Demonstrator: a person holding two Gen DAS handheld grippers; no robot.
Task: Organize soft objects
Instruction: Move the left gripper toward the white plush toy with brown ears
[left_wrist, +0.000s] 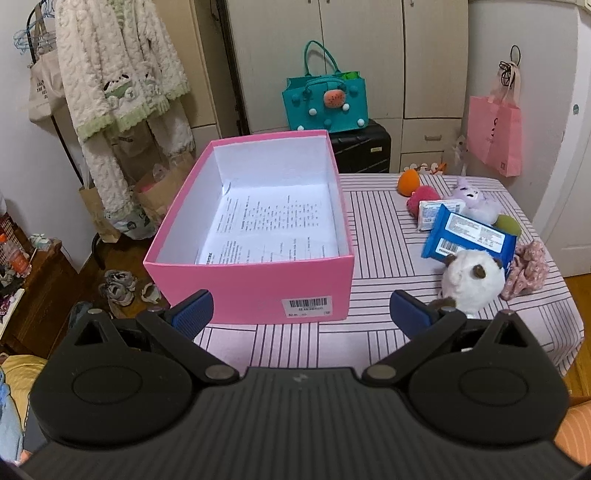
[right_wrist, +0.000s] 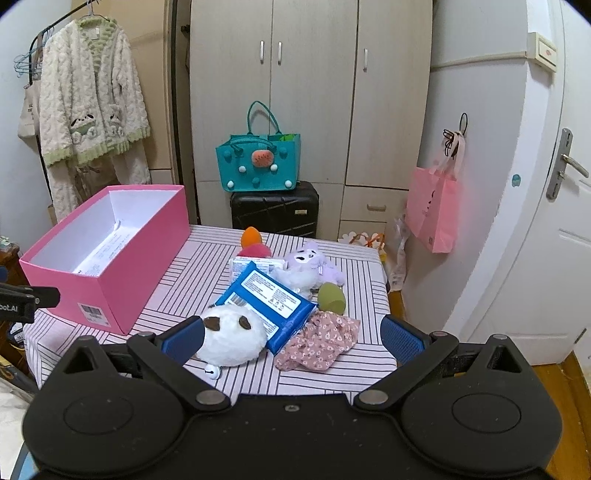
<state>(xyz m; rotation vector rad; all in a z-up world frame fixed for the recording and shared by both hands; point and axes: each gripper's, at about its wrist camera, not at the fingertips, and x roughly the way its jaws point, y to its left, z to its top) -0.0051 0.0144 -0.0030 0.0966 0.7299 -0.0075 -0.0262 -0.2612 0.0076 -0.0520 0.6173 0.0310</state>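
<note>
the soft things lie heaped on the right half of the striped tablecloth (right_wrist: 332, 380): a white plush (right_wrist: 232, 338) with brown ears nearest, a floral scrunchie (right_wrist: 319, 345) just beside it, a blue wipes pack (right_wrist: 269, 299) leaning over both, then a purple plush (right_wrist: 306, 266), a green sponge (right_wrist: 330, 298), a red sponge (right_wrist: 255, 251) and an orange one (right_wrist: 251, 236) farther back. the pink box (left_wrist: 251, 284) stands open to their left (a printed sheet on its floor). right gripper (right_wrist: 291, 336) hovers before the heap, fingers spread, holding nothing. left gripper (left_wrist: 301, 312) faces the box, fingers likewise spread wide.
</note>
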